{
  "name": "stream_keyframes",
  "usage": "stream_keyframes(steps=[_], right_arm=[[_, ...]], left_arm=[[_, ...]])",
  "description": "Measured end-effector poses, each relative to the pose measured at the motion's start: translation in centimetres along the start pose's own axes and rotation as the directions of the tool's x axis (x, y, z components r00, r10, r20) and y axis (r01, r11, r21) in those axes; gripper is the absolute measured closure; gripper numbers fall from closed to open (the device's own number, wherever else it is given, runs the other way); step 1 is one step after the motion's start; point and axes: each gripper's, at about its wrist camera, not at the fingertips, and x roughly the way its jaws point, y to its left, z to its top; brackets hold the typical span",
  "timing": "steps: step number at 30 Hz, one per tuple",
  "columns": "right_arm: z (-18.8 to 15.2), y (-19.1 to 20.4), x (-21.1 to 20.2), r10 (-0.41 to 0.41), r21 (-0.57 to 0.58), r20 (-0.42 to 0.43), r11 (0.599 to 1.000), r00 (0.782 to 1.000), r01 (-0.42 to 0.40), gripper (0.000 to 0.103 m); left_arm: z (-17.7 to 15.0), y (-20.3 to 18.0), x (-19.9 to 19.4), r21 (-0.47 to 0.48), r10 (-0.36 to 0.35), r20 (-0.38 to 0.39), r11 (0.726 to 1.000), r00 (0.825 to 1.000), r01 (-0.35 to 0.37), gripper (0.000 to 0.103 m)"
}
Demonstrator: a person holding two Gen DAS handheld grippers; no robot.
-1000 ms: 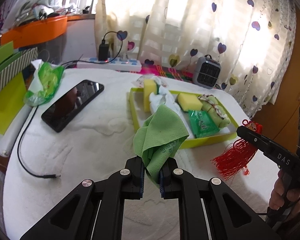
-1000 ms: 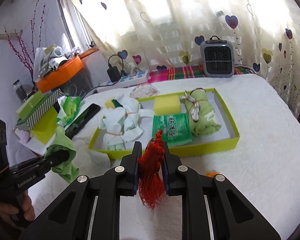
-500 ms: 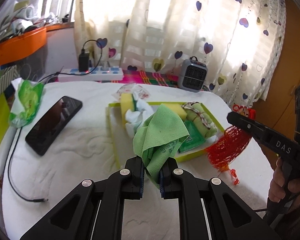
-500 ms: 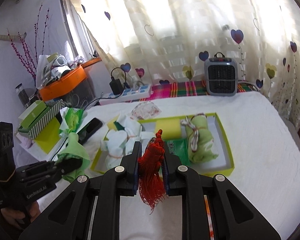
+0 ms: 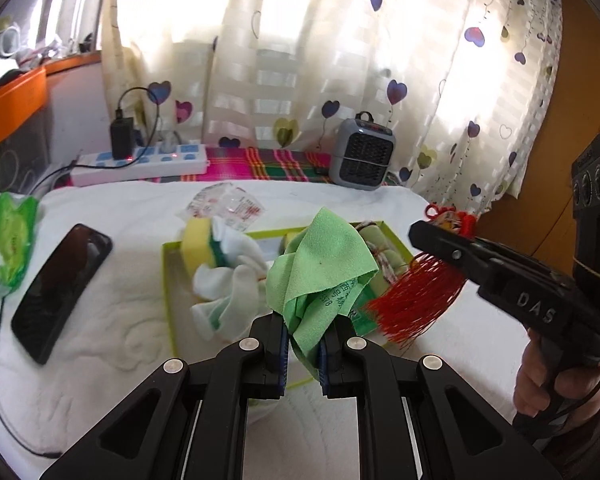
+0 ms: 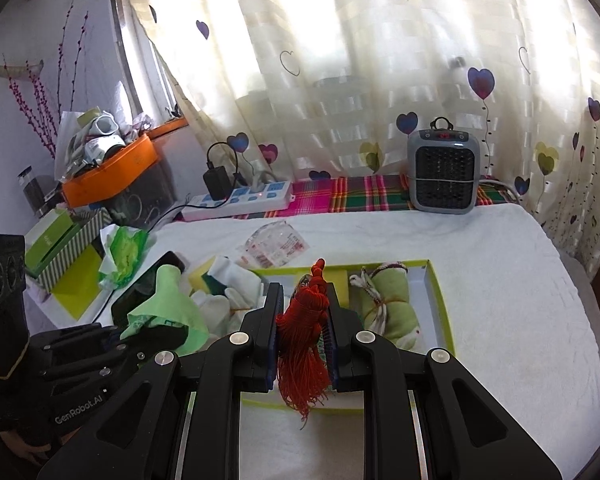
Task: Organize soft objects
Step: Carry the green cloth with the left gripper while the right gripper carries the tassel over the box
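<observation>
- Green cloth (image 5: 324, 264) was pinched in the left gripper (image 5: 303, 354), jaws narrow and clamped on its lower folds; the rest bunched up above the fingertips.
- Red tassel (image 6: 304, 344) was pinched the same way in the right gripper (image 6: 303, 344), knot above the pads, fringe hanging below.
- Both items were off the bedding, carried over the near edge of the yellow-green tray (image 6: 444, 320).
- Step in hand, as I read it: transport, both loads on approach to the tray, neither released.
- Tray already held a rolled green towel (image 6: 388, 308), white socks (image 5: 228, 292), a yellow sponge (image 5: 198, 246) and a green packet, mostly hidden behind the cloth.
- Free floor looked scarce; the bare strip beside the towel was the clearest gap.
- Next move likely needs: lower each gripper over a free spot, then open. Tassel fringe could drape over the tray wall; cloth could spring open over the socks.
- Phone (image 5: 60, 292) lay well to the left of the tray, out of the path.
</observation>
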Motion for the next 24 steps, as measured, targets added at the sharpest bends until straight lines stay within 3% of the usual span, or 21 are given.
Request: stream_keyframes(steps=[17,24], right_arm=[[-0.8,-1.6,5.4,-0.023,-0.007,-0.106,1.0,0.994,0.022,0.083],[-1.3,-2.3,6.8,-0.038,-0.011,-0.141,0.999,0.989,0.037,0.083]], left_arm=[[1.0,0.8,7.0,-0.023,0.041,-0.113,0.999,0.993,-0.044,0.092],[1.2,0.8,8.2,-0.022,0.034,-0.127,0.999,0.991,-0.037,0.092]])
